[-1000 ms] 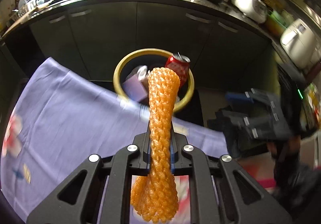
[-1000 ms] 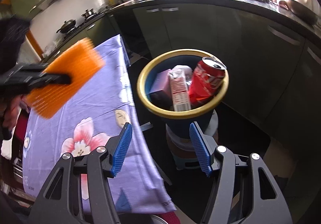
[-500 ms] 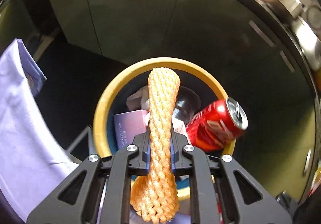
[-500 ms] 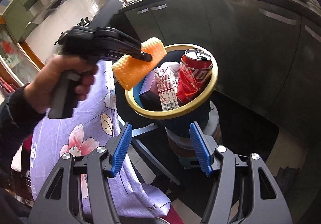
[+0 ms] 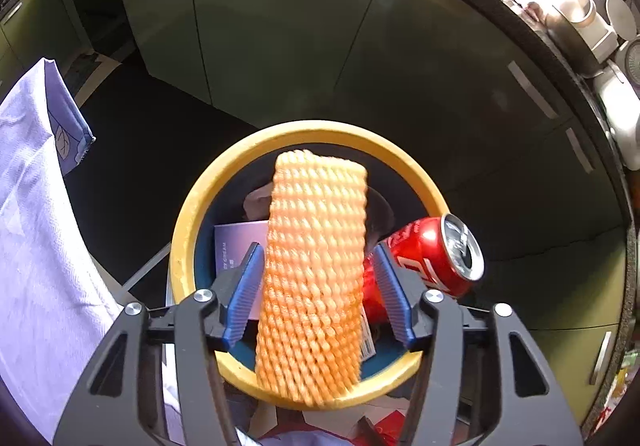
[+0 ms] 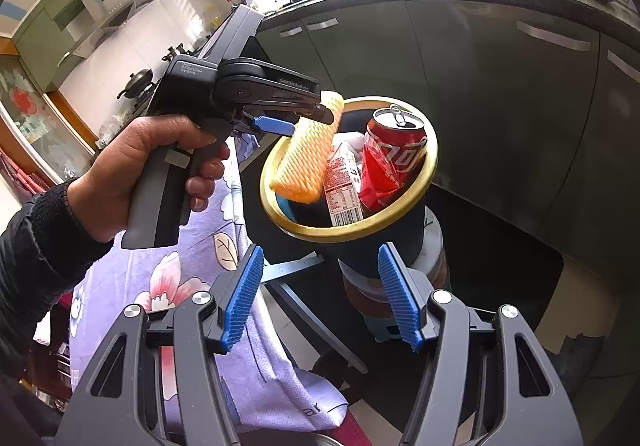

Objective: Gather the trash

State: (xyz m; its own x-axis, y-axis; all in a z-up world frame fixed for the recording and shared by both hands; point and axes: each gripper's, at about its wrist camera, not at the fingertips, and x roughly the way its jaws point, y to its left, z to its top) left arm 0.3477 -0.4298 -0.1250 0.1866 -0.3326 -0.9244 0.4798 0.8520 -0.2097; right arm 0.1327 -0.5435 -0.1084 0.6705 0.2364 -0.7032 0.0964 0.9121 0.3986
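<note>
We hold the left gripper (image 5: pixel 318 290) pointing steeply down over the yellow-rimmed bin (image 5: pixel 188 230). Its jaws have just been opening and now stand apart, the blue pads clear of the orange foam net sleeve (image 5: pixel 316 278), which sits between them over the bin's mouth. In the right wrist view our left hand (image 6: pixel 132 170) grips the tool's handle and the sleeve hangs at the bin's near-left rim. Inside the bin lean a red soda can (image 6: pixel 390 162) and a small carton (image 6: pixel 342 186). Our right gripper (image 6: pixel 320 294) waits nearby, jaws apart and empty, beside the floral purple cloth (image 6: pixel 180 274)
</note>
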